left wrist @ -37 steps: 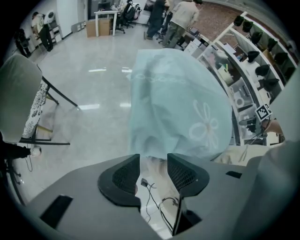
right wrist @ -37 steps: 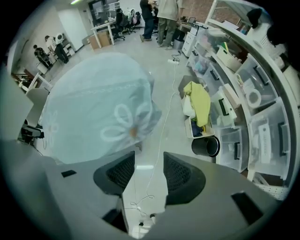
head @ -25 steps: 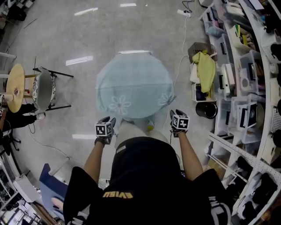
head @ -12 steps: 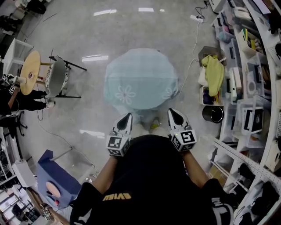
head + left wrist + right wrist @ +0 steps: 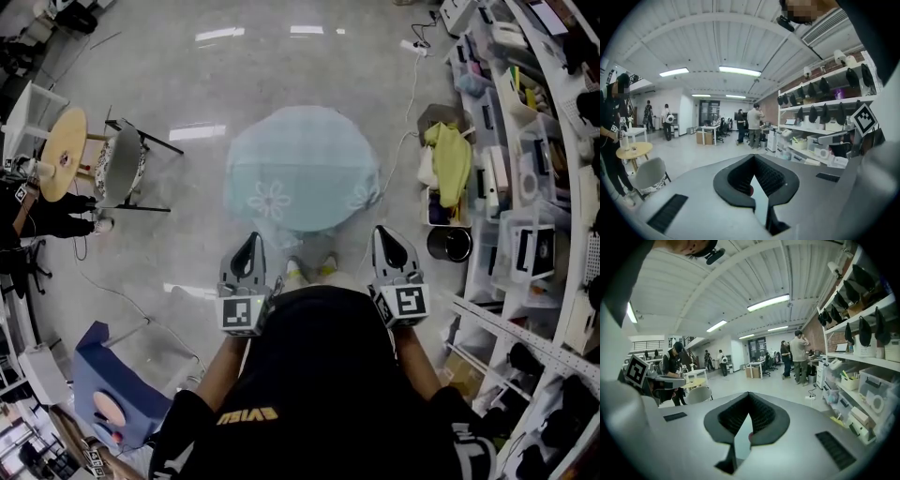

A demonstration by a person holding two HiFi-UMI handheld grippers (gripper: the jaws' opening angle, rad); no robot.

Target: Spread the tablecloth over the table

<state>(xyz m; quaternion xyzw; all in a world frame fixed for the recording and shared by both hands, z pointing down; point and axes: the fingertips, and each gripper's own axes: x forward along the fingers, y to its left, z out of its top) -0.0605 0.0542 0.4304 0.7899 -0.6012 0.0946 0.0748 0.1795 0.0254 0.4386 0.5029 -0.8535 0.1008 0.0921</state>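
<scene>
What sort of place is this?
Probably a workshop or lab in an open-plan office. Shelves packed with storage bins line one side, people stand near desks far off, and a pale tablecloth covers a round table on bare polished floor.

The head view looked steeply down from above onto the tablecloth (image 5: 302,169); both gripper views faced nearly level across the room, sharing the shelves (image 5: 876,380).

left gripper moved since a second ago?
Yes. The left gripper has lifted away from the near hem of the tablecloth toward the camera, and now points forward, jaws shut.
</scene>
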